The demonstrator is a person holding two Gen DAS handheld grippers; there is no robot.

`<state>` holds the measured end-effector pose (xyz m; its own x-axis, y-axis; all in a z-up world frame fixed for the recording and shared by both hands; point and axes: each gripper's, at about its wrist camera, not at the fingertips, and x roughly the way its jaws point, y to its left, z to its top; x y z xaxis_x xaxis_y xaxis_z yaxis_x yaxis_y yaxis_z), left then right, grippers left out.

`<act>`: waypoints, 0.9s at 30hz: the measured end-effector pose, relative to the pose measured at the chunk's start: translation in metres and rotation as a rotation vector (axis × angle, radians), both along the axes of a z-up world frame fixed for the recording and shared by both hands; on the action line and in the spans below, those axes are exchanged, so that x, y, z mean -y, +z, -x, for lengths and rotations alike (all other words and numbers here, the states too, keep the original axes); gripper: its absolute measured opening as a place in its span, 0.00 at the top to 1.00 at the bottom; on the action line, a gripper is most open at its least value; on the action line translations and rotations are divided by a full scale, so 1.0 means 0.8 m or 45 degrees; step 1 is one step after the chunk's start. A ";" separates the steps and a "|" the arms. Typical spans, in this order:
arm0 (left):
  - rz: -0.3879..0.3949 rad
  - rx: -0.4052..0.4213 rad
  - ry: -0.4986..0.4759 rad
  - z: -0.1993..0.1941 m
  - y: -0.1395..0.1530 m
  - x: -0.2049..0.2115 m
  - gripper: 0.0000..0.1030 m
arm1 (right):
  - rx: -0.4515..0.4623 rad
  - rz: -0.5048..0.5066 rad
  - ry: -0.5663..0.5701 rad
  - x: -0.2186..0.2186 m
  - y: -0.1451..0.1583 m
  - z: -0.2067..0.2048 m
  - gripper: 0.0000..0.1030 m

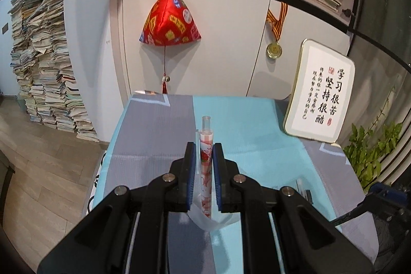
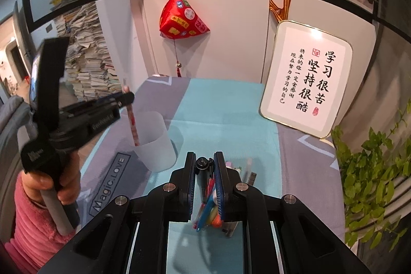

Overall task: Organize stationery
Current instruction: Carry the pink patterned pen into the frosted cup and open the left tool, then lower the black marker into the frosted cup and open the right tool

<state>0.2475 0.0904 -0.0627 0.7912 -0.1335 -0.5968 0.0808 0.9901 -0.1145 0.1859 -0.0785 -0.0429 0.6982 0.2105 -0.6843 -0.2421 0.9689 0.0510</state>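
Left tongs (image 1: 204,158) clamped on patterned pen (image 1: 206,171), tip inside translucent cup (image 2: 154,140) on counter (image 2: 226,109). Lower straight, release near bottom. Right tongs (image 2: 204,171) clamped on black pen (image 2: 203,179), probably; view cluttered.

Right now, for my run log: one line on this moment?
left gripper: shut on pink pen | pen tip in cup | right gripper: shut on black pen
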 end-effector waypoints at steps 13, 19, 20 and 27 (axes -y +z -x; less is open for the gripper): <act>-0.009 -0.046 0.019 0.005 -0.023 -0.002 0.89 | 0.040 0.029 0.025 -0.017 0.012 0.001 0.86; -0.023 -0.040 0.036 0.014 -0.027 -0.006 0.88 | 0.033 0.034 0.037 -0.027 0.010 -0.002 0.86; -0.026 -0.039 0.040 0.016 -0.027 -0.006 0.87 | 0.032 0.035 0.038 -0.028 0.010 -0.003 0.86; -0.034 -0.009 0.078 0.034 -0.023 -0.014 0.82 | 0.067 0.044 0.054 -0.039 0.022 -0.003 0.86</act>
